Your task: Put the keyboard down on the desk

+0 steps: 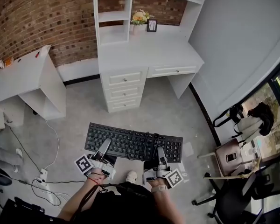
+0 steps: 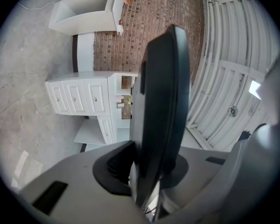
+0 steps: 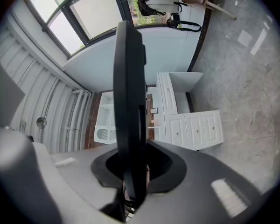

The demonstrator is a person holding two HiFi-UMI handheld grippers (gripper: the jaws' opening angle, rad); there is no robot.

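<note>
Black keyboard (image 1: 133,143) being held, well apart from white desk (image 1: 149,55).
Left gripper (image 1: 104,149) and right gripper (image 1: 161,155) jaws are clamping its near edge.

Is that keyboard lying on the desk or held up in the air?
Held up: the left gripper and right gripper clamp the keyboard above the floor, short of the desk.

black keyboard (image 1: 133,143); white desk (image 1: 147,50); red-brown brick wall (image 1: 42,13); grey floor (image 1: 168,111); yellow flowers (image 1: 139,17).
</note>
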